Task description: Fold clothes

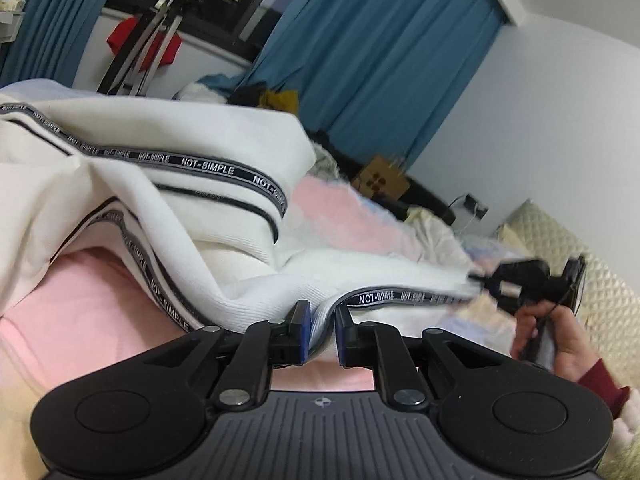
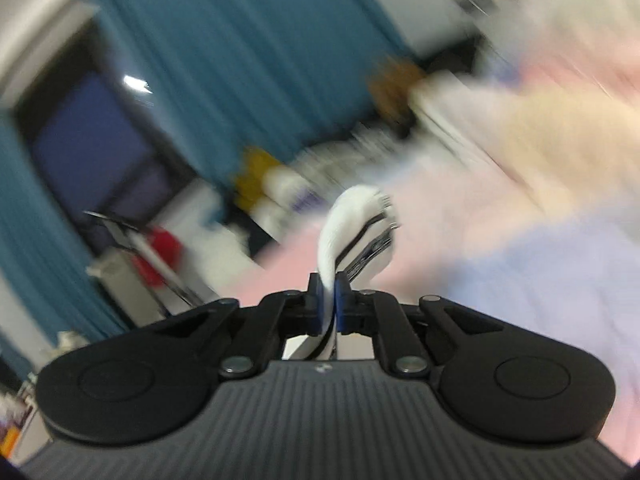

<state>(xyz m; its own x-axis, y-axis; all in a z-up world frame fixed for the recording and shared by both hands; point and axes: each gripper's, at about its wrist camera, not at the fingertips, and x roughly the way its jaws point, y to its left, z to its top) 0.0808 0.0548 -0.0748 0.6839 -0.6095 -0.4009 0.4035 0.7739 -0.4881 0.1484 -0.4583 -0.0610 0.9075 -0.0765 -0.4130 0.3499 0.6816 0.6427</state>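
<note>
A white garment (image 1: 224, 152) with grey "NOT-SIMPLE" tape stripes lies rumpled over a pink bedspread (image 1: 80, 320). My left gripper (image 1: 323, 326) is shut on the garment's edge, cloth pinched between its blue pads. In the left wrist view my right gripper (image 1: 480, 280) shows at the right, blurred, held in a hand with a dark red cuff, at the same striped edge. In the right wrist view my right gripper (image 2: 329, 300) is shut on a bunched fold of the white garment (image 2: 352, 220), lifted off the bed. That view is heavily blurred.
Blue curtains (image 1: 380, 60) and a dark window stand behind the bed. A folding rack with a red cloth (image 1: 140, 44) is at the back left. A cardboard box (image 1: 380, 178) and a clothes pile lie beyond the bed. A quilted cream headboard (image 1: 580, 260) is at the right.
</note>
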